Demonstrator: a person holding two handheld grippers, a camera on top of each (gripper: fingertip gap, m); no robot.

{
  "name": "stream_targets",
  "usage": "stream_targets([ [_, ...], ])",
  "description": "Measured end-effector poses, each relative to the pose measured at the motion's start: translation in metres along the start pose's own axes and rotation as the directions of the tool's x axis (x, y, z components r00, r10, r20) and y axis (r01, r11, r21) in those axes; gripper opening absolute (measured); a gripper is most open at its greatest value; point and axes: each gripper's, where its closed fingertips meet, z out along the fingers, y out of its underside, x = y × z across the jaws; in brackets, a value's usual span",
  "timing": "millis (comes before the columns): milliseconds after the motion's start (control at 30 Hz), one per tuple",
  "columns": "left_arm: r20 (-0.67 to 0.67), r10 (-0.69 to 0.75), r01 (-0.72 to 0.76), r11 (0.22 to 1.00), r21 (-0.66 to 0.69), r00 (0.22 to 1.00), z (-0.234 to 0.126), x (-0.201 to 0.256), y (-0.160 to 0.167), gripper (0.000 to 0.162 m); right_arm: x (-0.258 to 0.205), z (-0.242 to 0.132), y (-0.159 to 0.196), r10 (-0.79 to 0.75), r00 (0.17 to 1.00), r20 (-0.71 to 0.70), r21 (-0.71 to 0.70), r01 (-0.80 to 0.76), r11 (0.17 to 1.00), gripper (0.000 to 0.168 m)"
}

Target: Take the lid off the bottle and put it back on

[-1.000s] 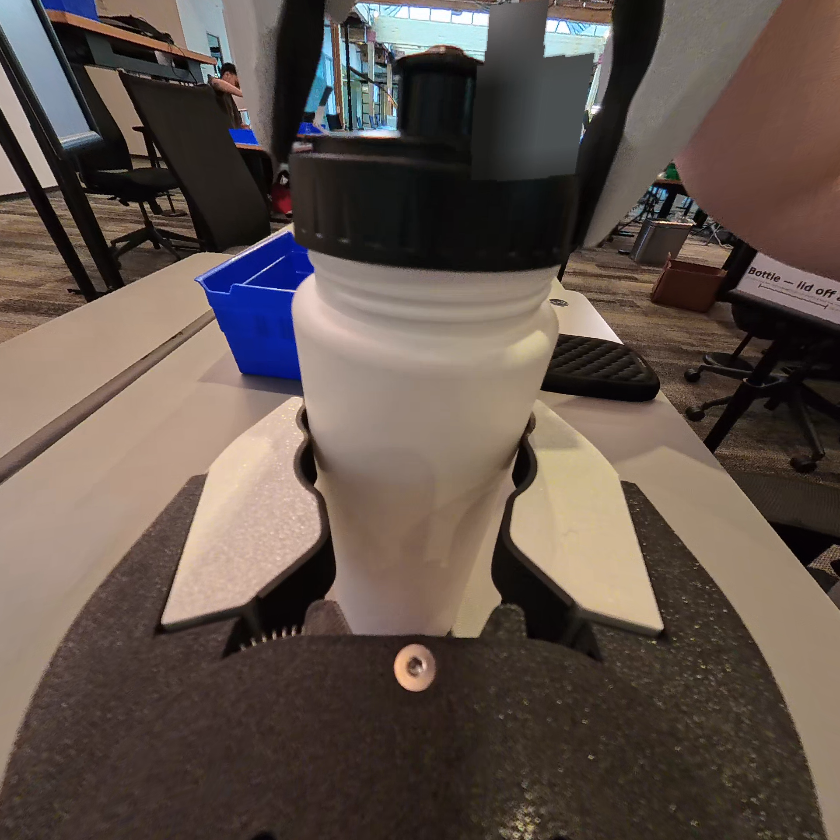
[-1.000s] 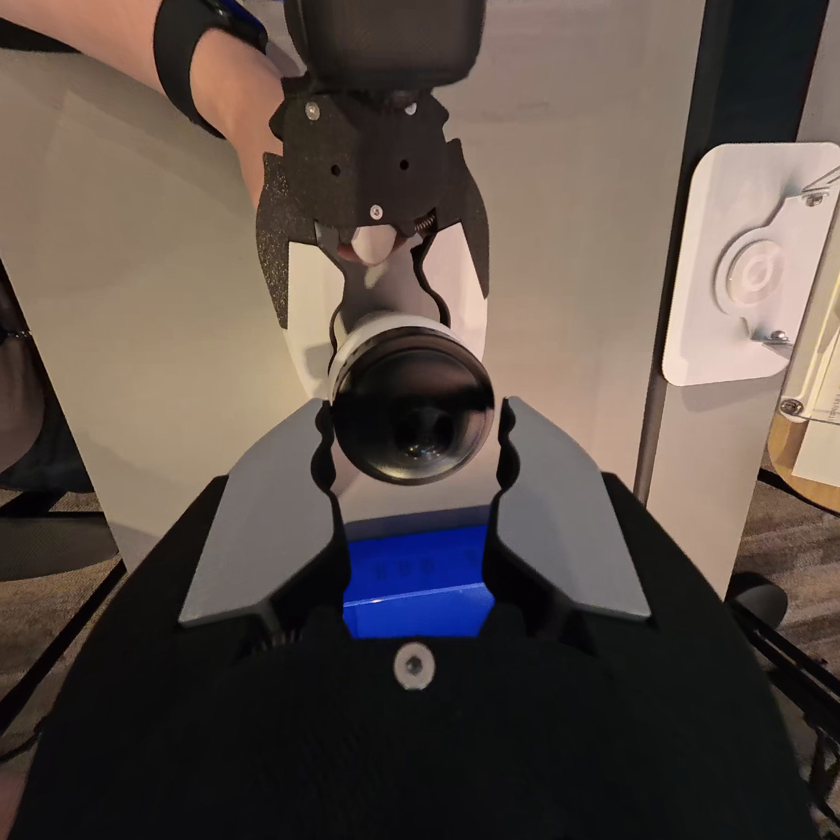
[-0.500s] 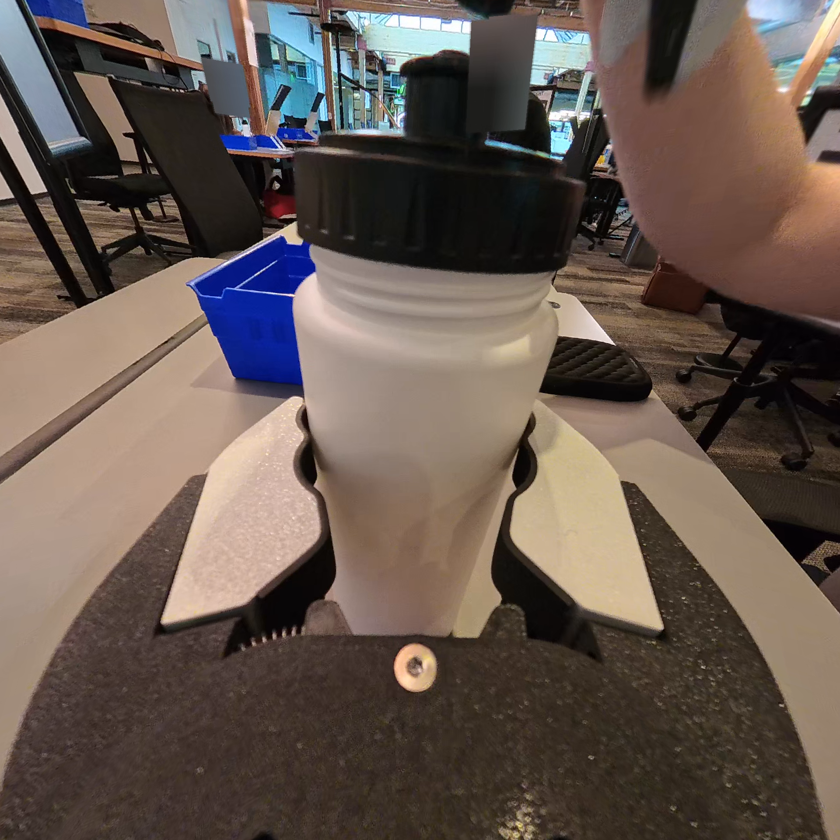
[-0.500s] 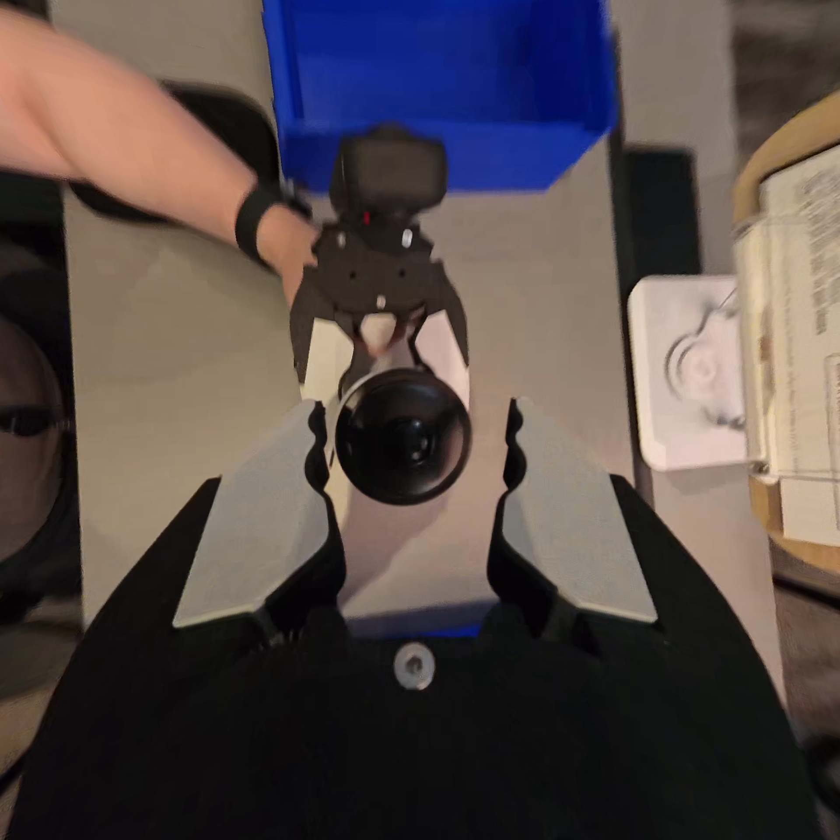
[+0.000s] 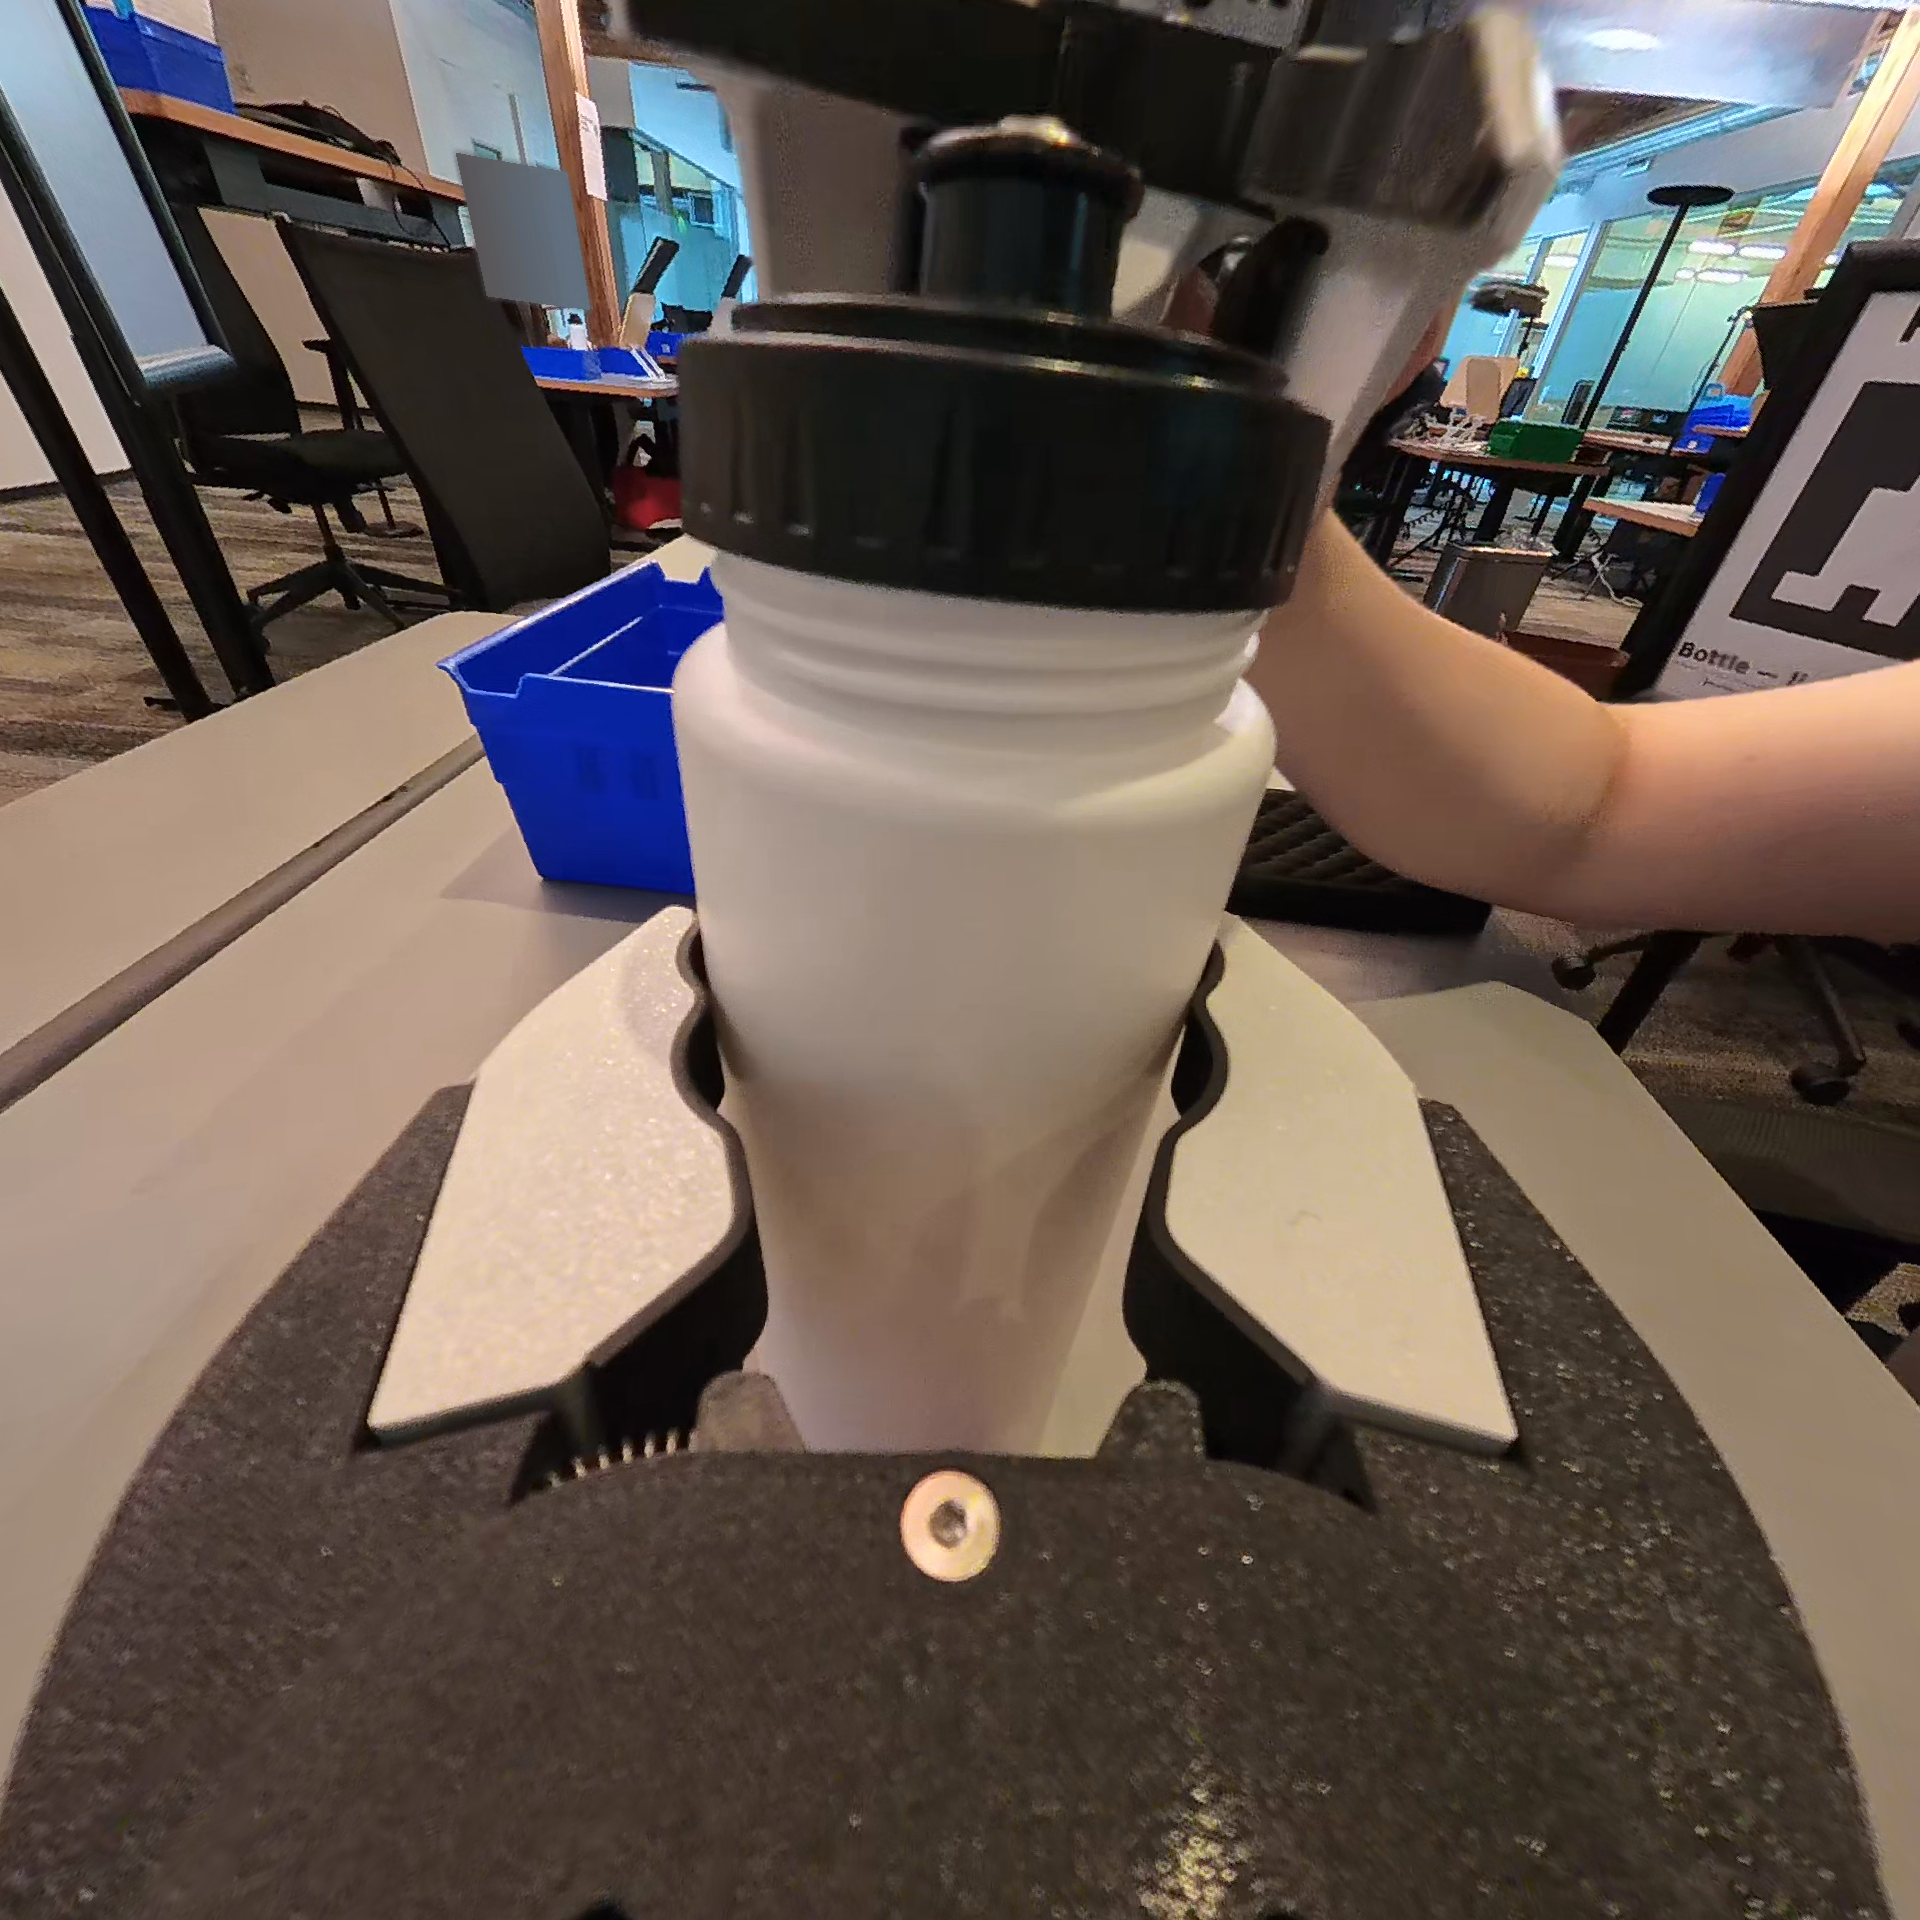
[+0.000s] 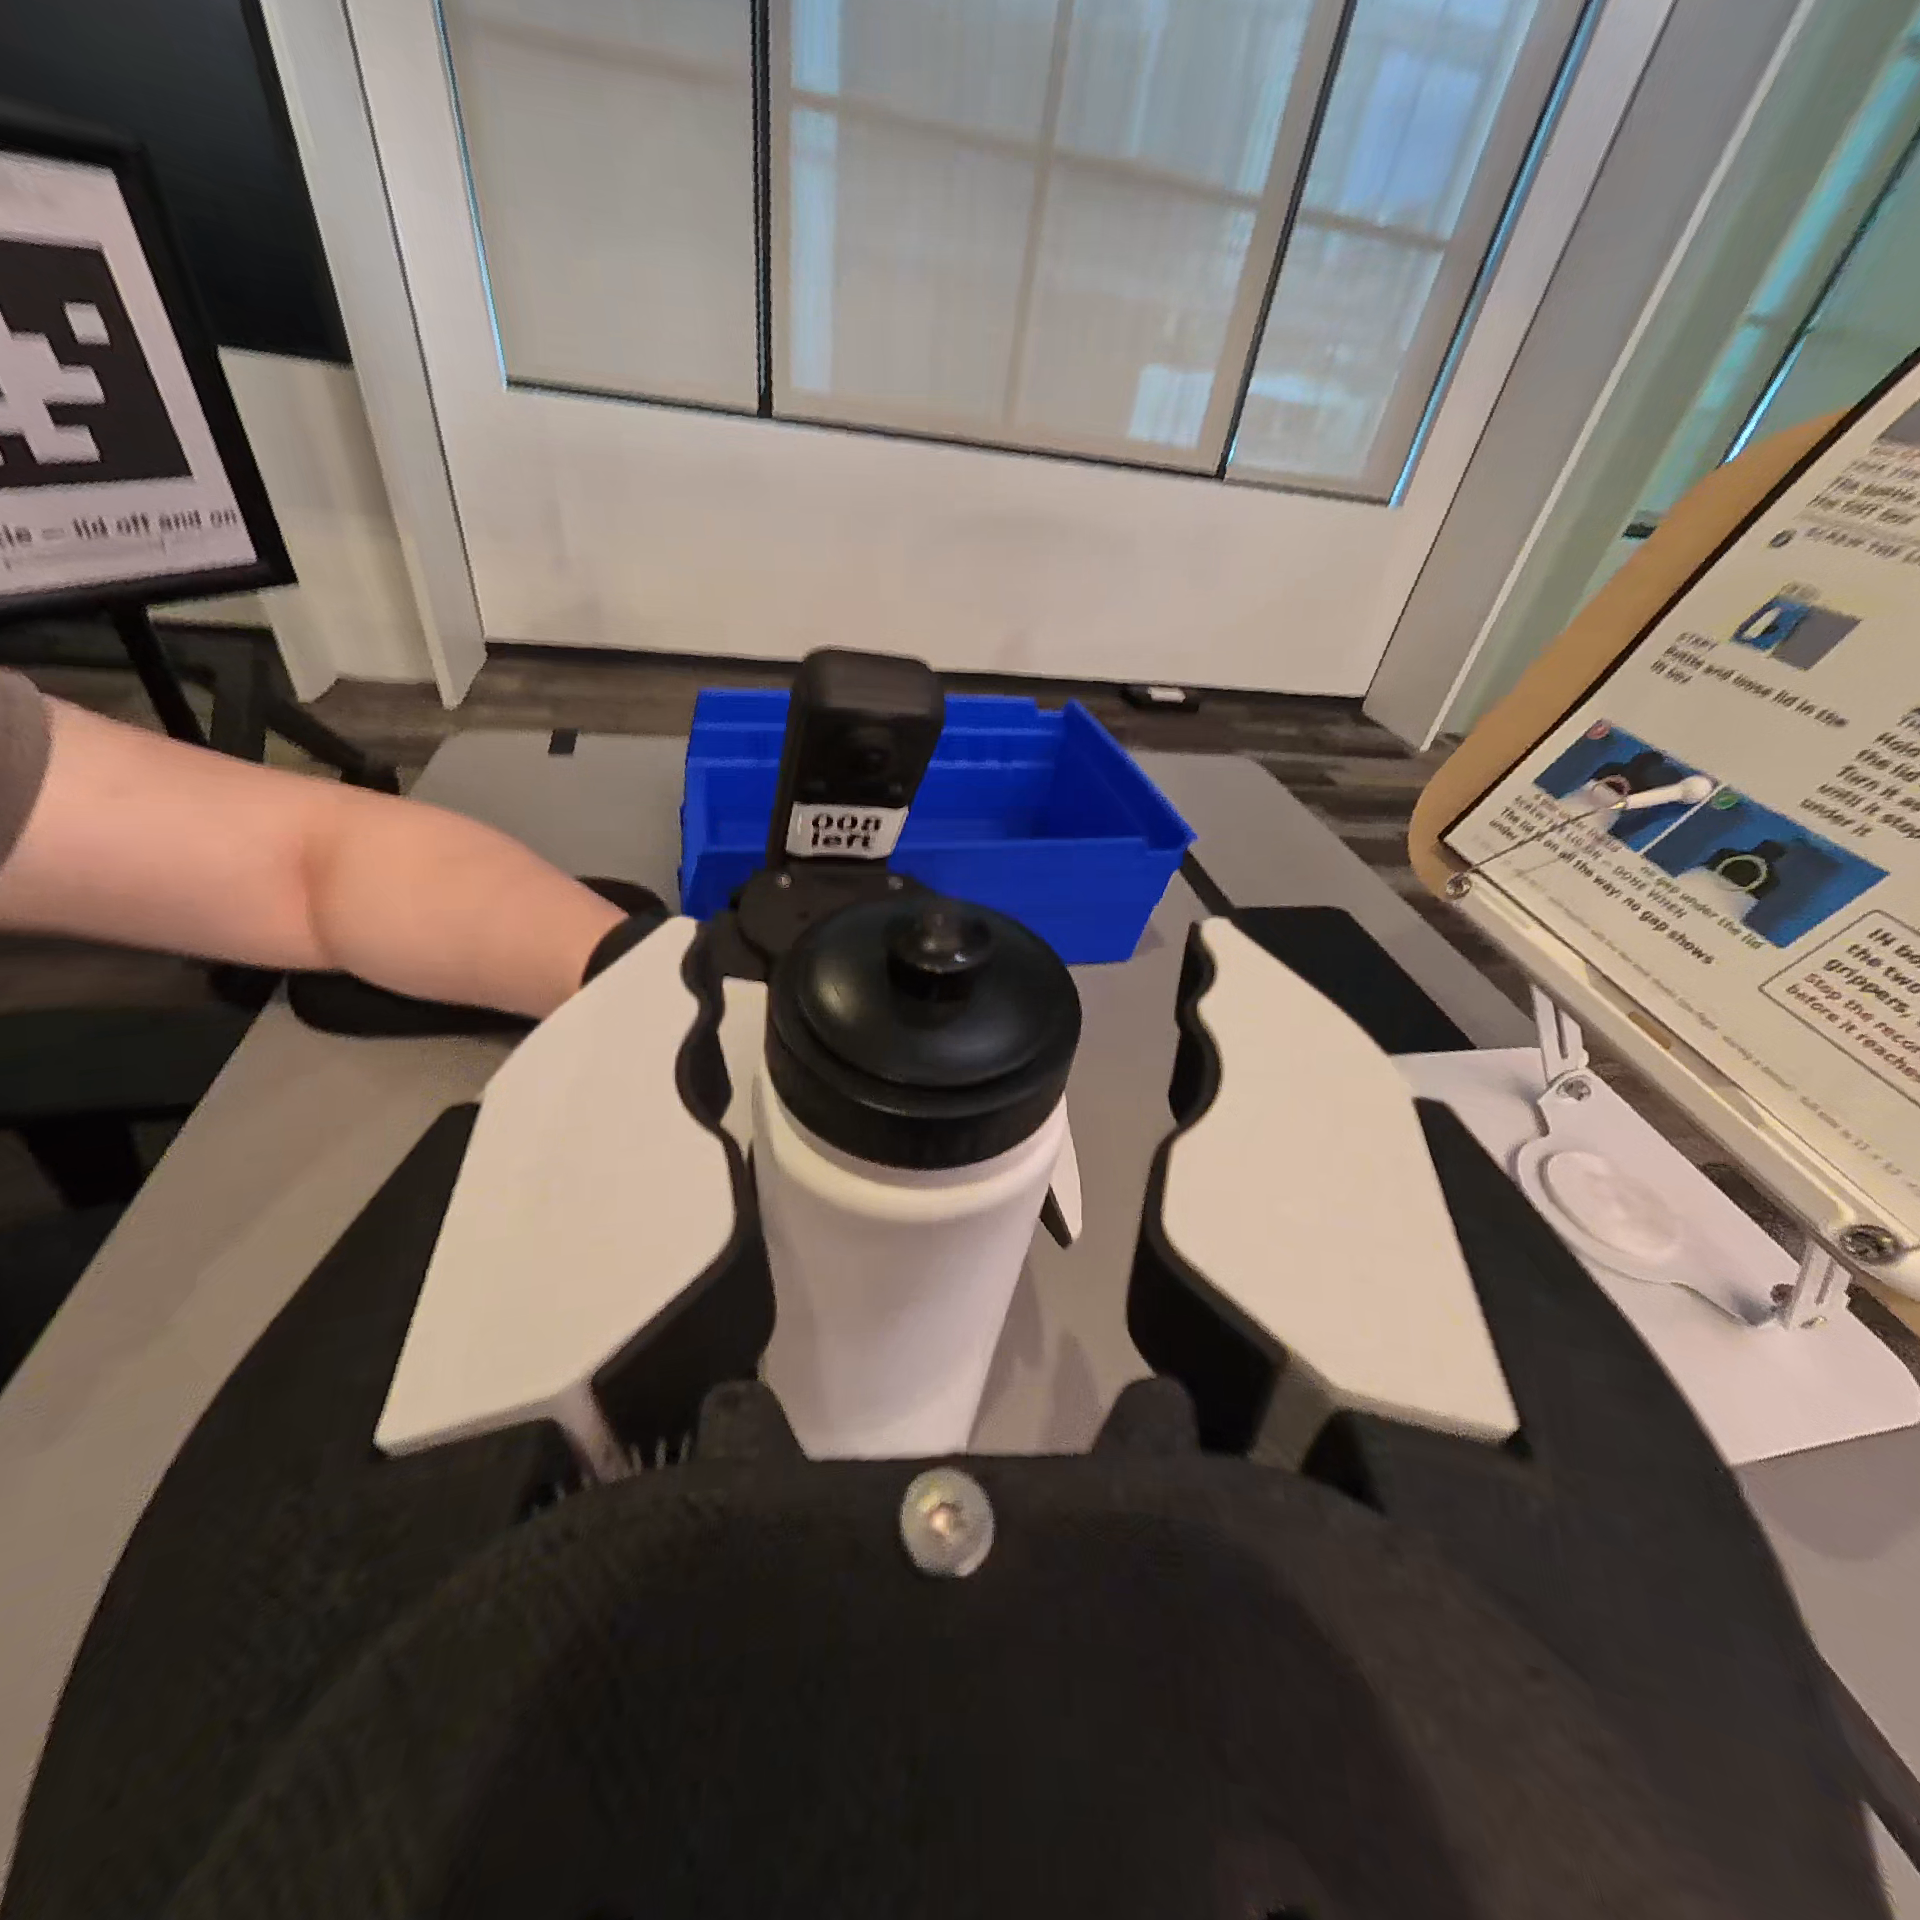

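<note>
A white bottle (image 5: 966,935) with a black lid (image 5: 997,457) on it stands upright on the grey table (image 5: 208,987). My left gripper (image 5: 954,940) is shut on the bottle's body, both pads pressed against its sides. My right gripper (image 6: 940,935) is open. Its fingers flank the lid (image 6: 925,1049) with a gap on each side and do not touch it. In the left wrist view the right gripper (image 5: 1143,62) hangs just over the lid's spout. The bottle's body (image 6: 894,1278) also shows in the right wrist view, with the left gripper's camera (image 6: 862,769) behind it.
A blue bin (image 5: 582,748) stands on the table behind the bottle. A black pad (image 5: 1330,873) lies to the right. A tilted instruction board (image 6: 1714,883) on a white mount (image 6: 1621,1216) stands at the right. A marker sign (image 6: 83,416) stands at the left. Office chairs stand beyond.
My right gripper widened its jaws around the lid, lifted off it, and swung from looking straight down to a slanted view from the side. The lid stays on the bottle. The left gripper has not moved.
</note>
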Motion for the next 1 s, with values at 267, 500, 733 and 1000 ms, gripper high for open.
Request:
stream_targets([
  [267, 0.007, 0.004, -0.004, 1.0, 0.004, 1.0, 0.002, 0.0, 0.0, 0.086, -0.003, -0.008, 0.011, 0.037, 0.998, 0.046, 0.056, -0.04, 0.998, 0.085],
  [500, 0.008, 0.004, -0.004, 1.0, 0.006, 1.0, 0.002, 0.0, 0.0, 0.086, -0.005, -0.002, 0.023, 0.096, 0.994, 0.052, 0.075, -0.1, 0.992, 0.084],
  [733, 0.003, 0.003, -0.003, 1.0, 0.0, 1.0, 0.002, 0.0, 0.0, 0.086, -0.01, 0.006, 0.027, 0.092, 0.994, 0.054, 0.081, -0.096, 0.992, 0.074],
  [1000, -0.002, 0.003, -0.003, 1.0, -0.008, 1.0, 0.002, 0.001, 0.0, 0.086, -0.007, 0.005, 0.029, 0.161, 0.984, 0.075, 0.098, -0.168, 0.981, 0.067],
])
